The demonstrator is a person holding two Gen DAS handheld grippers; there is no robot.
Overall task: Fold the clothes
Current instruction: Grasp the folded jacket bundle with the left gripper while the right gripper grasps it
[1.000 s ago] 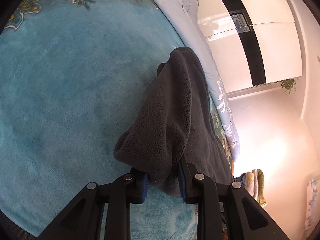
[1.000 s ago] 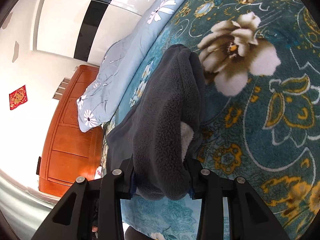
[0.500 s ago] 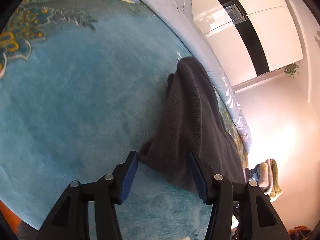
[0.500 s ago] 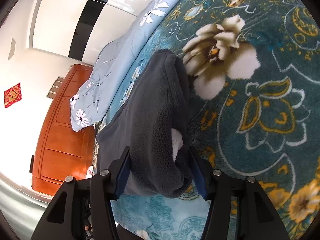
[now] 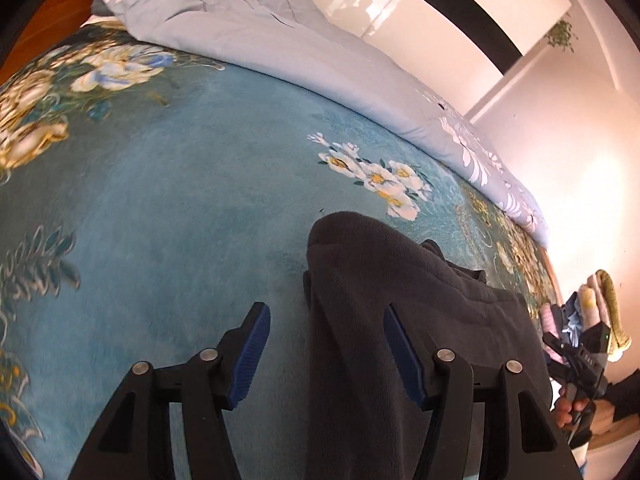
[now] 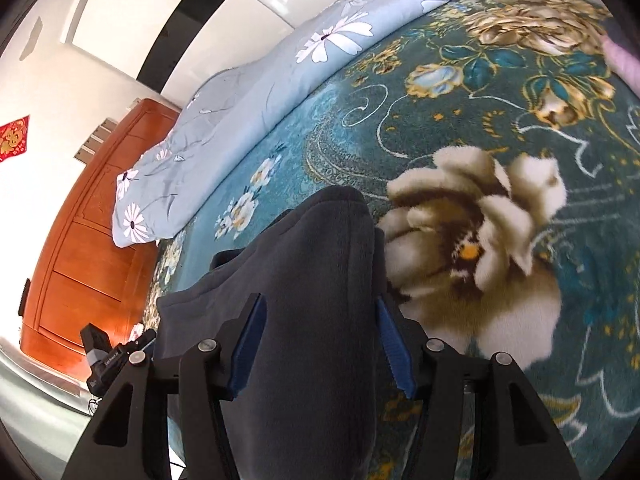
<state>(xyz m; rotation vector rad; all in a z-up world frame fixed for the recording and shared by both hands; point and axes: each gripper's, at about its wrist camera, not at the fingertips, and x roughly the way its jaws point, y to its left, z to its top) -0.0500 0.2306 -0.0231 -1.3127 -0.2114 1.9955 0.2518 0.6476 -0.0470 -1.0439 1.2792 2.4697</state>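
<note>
A dark grey fleece garment lies folded on the teal flowered blanket. My left gripper is open above its left edge, blue pads wide apart, with the fabric lying loose between and under them. In the right wrist view the same garment stretches away from me, and my right gripper stands open over it, its pads clear of the cloth on both sides. The other gripper and the hand holding it show at the far right of the left wrist view.
A light blue flowered quilt lies bunched along the far side of the bed. A wooden headboard stands at the left in the right wrist view. Folded towels sit beyond the bed's end. The blanket spreads out to the right.
Both grippers went from shut on the garment to open and let it go. The garment now lies flat on the blanket, and both grippers have pulled back and tilted up.
</note>
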